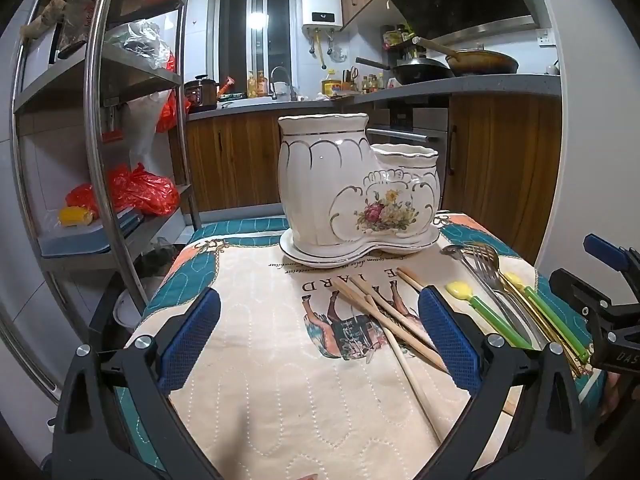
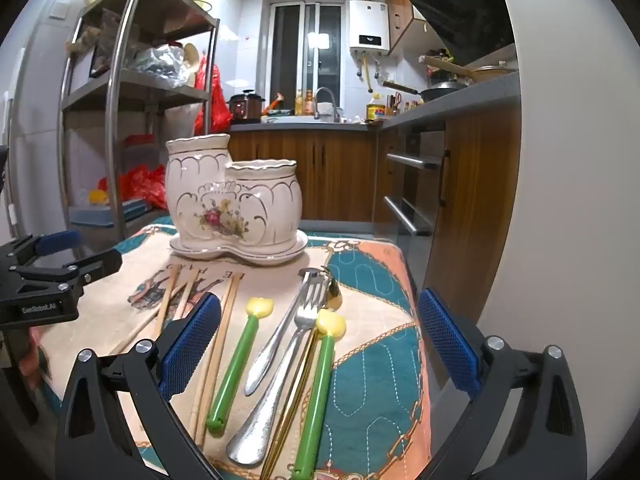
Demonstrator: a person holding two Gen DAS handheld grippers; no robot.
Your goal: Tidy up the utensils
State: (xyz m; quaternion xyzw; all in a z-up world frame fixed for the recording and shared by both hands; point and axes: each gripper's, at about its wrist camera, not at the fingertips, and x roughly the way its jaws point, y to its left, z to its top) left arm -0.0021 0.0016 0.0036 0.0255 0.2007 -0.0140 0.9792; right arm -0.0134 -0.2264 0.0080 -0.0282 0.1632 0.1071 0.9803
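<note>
Our right gripper (image 2: 318, 344), spread wide and empty, frames the cutlery (image 2: 280, 360) at lower centre; our left gripper (image 1: 320, 336) is likewise spread beside the chopsticks (image 1: 384, 316).

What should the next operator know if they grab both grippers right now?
Left gripper: open, empty, over the chopsticks.
Right gripper: open, empty, over the cutlery.
On the quilted mat: chopsticks in a loose pile; two green-handled spoons, a silver fork, a silver spoon and a gold utensil to their right.
The two-cup ceramic holder stands at the far edge; nothing shows above its rims.
Done: nothing visible. Left: every utensil into the holder.
</note>
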